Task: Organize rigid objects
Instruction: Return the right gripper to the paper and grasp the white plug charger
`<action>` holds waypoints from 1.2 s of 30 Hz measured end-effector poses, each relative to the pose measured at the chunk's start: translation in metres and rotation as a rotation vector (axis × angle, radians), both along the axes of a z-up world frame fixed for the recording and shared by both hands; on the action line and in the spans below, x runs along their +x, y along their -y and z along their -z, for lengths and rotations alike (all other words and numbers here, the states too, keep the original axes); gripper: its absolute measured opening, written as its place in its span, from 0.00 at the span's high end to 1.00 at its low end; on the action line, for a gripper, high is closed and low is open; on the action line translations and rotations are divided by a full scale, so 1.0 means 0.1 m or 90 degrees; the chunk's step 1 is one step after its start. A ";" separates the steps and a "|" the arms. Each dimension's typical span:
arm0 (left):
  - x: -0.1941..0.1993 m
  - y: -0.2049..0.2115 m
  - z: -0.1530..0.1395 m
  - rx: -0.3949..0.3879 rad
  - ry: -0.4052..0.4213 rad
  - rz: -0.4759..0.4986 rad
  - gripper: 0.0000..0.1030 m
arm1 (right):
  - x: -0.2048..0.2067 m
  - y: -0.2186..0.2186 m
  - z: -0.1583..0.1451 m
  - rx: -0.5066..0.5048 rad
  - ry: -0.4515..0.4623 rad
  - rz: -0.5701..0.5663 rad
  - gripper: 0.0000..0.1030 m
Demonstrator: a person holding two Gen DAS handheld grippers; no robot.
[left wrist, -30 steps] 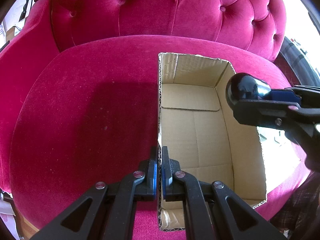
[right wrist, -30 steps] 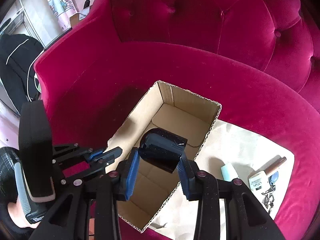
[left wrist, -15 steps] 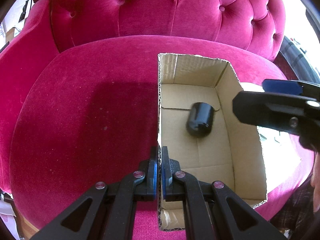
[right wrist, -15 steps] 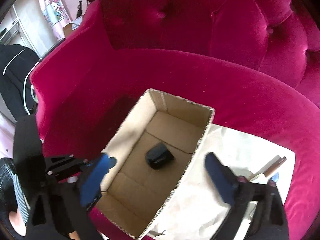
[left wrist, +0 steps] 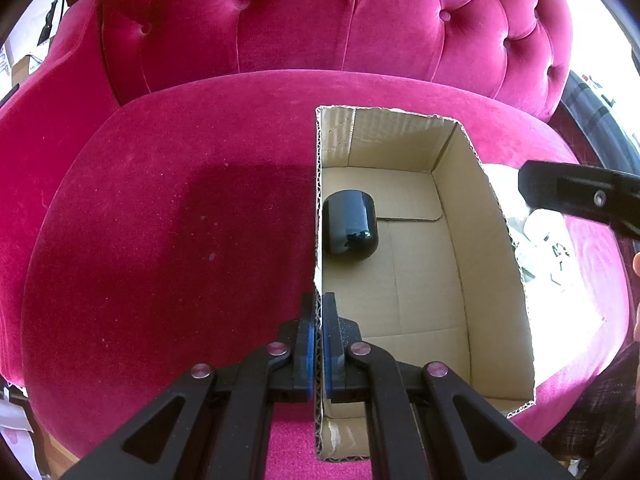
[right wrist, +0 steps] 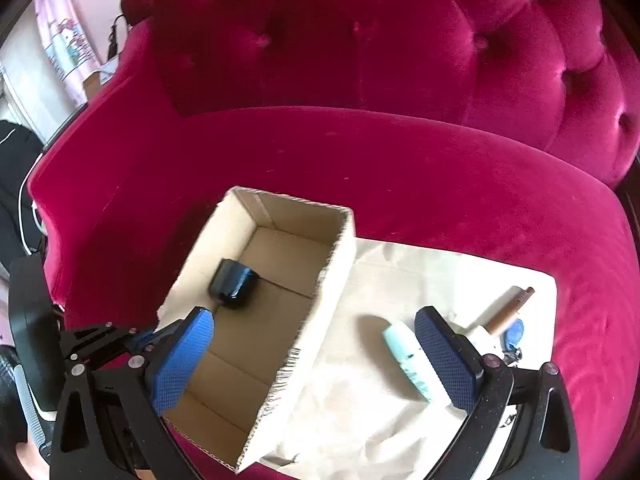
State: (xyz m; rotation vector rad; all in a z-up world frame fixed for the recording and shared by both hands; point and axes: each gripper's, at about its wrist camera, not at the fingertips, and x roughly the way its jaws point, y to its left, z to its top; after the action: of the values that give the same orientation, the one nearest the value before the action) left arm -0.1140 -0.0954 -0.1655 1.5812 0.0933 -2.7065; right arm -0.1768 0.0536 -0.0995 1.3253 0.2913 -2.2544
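sunlit magenta velvet tufted sofa [left wrist: 320, 32], pink curtain [right wrist: 64, 52] behind

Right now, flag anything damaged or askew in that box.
The cardboard box has ragged, torn top edges where flaps are missing. The black jar inside lies on its side against the wall that the left gripper pinches.

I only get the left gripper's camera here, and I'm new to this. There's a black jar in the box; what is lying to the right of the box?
Observer: A cream cloth, with a pale mint tube on it.
Operator: Anything else there?
Observer: A brown stick-like item, farther right.
Operator: Is the right gripper holding something?
Observer: No, the right gripper is open and empty, above the box's right wall.
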 end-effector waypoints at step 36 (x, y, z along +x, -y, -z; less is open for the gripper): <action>0.00 -0.10 -0.04 0.003 0.002 0.000 0.97 | -0.23 -1.57 0.40 0.119 0.084 0.304 0.00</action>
State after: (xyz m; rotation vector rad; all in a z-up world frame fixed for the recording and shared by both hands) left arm -0.1139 -0.0856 -0.1611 1.5861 0.0999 -2.7053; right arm -0.1997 0.2105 -0.1394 1.7894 0.1516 -2.5529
